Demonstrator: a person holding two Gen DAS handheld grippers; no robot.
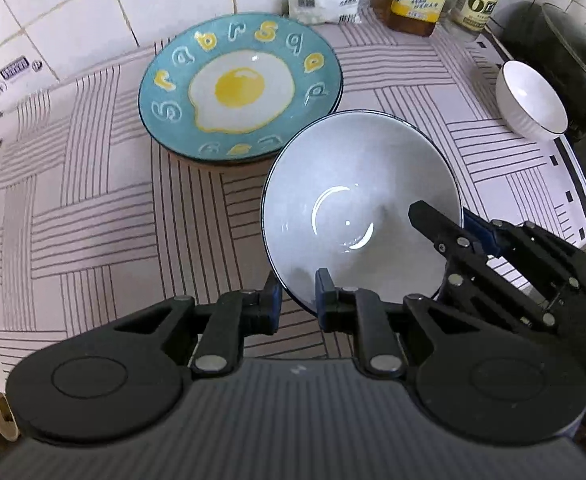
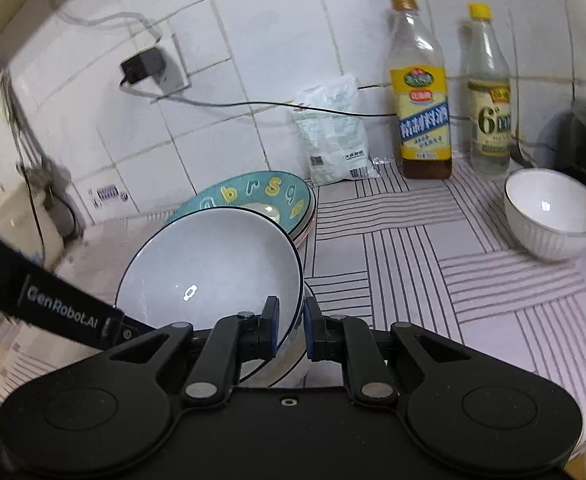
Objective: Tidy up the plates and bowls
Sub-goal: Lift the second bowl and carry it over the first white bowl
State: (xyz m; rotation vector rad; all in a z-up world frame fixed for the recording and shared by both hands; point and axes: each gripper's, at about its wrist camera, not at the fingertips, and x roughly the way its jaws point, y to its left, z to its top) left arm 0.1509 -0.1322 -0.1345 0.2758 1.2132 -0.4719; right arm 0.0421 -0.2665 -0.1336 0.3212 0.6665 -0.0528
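- Two hand-held grippers pinch one grey-white bowl (image 1: 359,204) with a dark rim above a striped cloth (image 1: 93,216) on a kitchen counter.
- The left gripper (image 1: 298,300) clamps the bowl's near rim, one blue-padded finger outside the wall and one inside.
- The right gripper (image 2: 291,330) clamps the rim at another spot; in the left wrist view it reaches in from the right, one finger lying inside the bowl.
- The bowl sits tilted, just in front of a stack of plates, its far rim overlapping the stack's near edge in both views.
- The top of that stack is a teal plate (image 1: 240,90) painted with a fried egg and a ring of letters; more plate rims show beneath it in the right wrist view.
- A small white bowl (image 2: 553,214) stands well apart at the right end of the cloth.
- Against the tiled wall stand a yellow-labelled bottle (image 2: 421,92), a paler bottle (image 2: 489,96) and a white packet (image 2: 335,136).
- A dark lidded pot (image 1: 561,40) sits beyond the small bowl.
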